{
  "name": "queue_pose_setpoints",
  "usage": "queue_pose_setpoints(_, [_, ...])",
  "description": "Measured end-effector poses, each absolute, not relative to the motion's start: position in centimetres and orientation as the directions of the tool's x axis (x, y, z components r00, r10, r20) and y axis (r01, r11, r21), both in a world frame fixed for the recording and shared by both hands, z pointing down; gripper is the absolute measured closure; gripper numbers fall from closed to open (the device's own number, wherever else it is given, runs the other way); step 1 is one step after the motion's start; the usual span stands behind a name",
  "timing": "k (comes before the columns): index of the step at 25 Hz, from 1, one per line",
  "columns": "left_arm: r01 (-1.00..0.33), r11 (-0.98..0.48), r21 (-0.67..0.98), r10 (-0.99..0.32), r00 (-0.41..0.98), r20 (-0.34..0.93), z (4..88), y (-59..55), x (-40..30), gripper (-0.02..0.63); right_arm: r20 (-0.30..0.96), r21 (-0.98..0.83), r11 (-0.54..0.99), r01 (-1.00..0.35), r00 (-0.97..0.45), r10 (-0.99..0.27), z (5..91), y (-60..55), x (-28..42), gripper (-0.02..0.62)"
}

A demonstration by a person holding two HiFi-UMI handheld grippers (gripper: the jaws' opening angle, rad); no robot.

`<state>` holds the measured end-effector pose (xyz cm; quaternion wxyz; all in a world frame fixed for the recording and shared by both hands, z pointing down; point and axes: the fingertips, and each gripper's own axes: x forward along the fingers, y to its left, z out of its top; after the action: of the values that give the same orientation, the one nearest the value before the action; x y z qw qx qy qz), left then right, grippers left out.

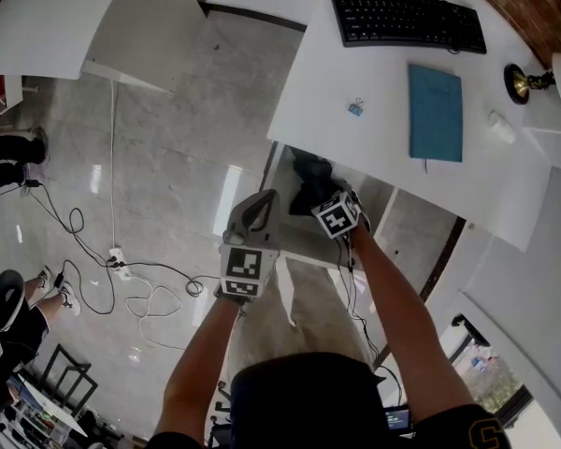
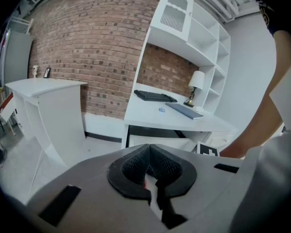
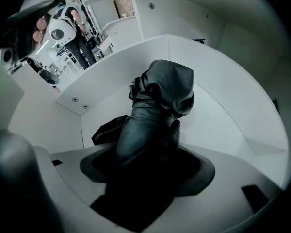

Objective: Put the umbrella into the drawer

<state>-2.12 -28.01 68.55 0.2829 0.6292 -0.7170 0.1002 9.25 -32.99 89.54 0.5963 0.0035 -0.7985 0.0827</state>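
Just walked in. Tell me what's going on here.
A person is working two handheld grippers at a white desk. The right gripper reaches down into the open drawer under it, and the black folded umbrella is inside the drawer, between its wide-spread tongs. The left gripper hangs near the drawer, tongs shut and empty. The drawer is not yet closed.

The surface (image 1: 318, 82), seen from overhead at 1 o'clock, is shared by the left gripper view; the drawer (image 3: 223, 106) is viewed closely, downward, by the right.
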Motion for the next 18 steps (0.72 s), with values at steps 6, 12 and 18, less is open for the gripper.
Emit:
queue_pose_setpoints(6, [-0.959,0.181,0.220,-0.843,-0.036,0.537,68.6,-27.8,-1.3,0.588,0.952,-0.117,0.988,-0.105,-0.293,0.082,89.9,-32.9,9.3,0.296])
queue_pose_setpoints(12, [-0.961,0.161,0.223,-0.840,-0.015,0.543,68.5,-27.5,-0.2,0.588,0.950,-0.111,0.988,-0.109,-0.305,0.073,89.8,-32.9,9.3,0.293])
queue_pose_setpoints(18, [-0.967,0.140,0.213,-0.831,0.002,0.557,67.9,-27.2,0.5,0.588,0.953,-0.091,0.990,-0.111,-0.299,0.054,89.3,-33.0,9.0,0.293])
